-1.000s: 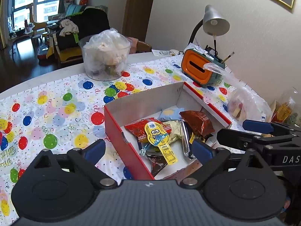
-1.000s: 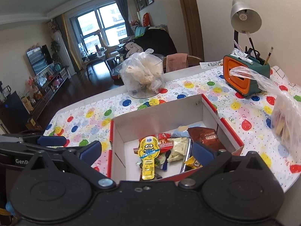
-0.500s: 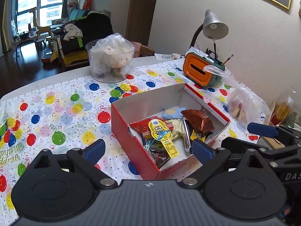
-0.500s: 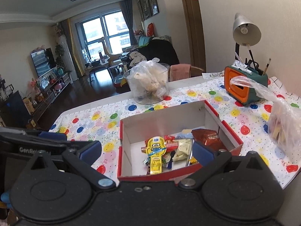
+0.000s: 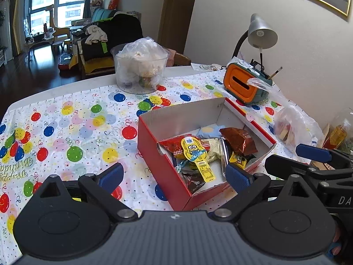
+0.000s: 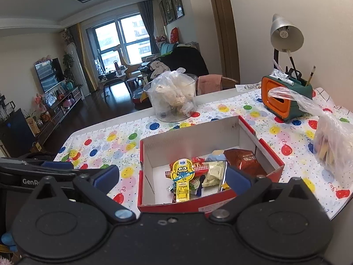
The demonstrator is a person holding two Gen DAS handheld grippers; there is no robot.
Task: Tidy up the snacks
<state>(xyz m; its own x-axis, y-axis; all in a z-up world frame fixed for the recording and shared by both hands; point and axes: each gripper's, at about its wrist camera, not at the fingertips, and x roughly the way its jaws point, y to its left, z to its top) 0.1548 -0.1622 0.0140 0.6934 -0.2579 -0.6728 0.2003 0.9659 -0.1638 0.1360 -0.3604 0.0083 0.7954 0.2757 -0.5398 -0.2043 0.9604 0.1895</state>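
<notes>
Snack box: a red cardboard box [image 5: 154,152] with a white inside, open at the top, standing on the table near its front edge, towards the right side.
Snacks: a loose heap on the box floor, at the near end — a yellow cartoon-figure packet [image 5: 196,154] on top, lying over a red packet [image 5: 172,143]; just beside them a pale cream packet [image 5: 213,152], a brown foil packet [image 5: 239,140] and a pale blue one [image 5: 208,130] towards the far wall.
Left gripper: the left gripper [image 5: 174,176] hangs above the near corner of the box, its blue pads wide apart, nothing between them.
Right gripper: the right gripper [image 6: 172,175] hangs over the near wall of the box, jaws spread wide, holding nothing — in the left view it shows at the right edge [image 5: 313,154].
Tablecloth: a white cloth [image 5: 72,119] printed with coloured balloons, under the box.
Clear tub: a see-through tub [image 5: 139,70] stuffed with a plastic bag, beyond the box at the far edge of the table.
Plastic bag: a clear bag [image 6: 333,139] with yellowish things inside, right of the box, apart from it.
Orange holder: an orange and green desk holder [image 6: 284,99] with pens, at the far right, by the wall.
Lamp: a grey desk lamp [image 6: 285,35] behind the holder.
</notes>
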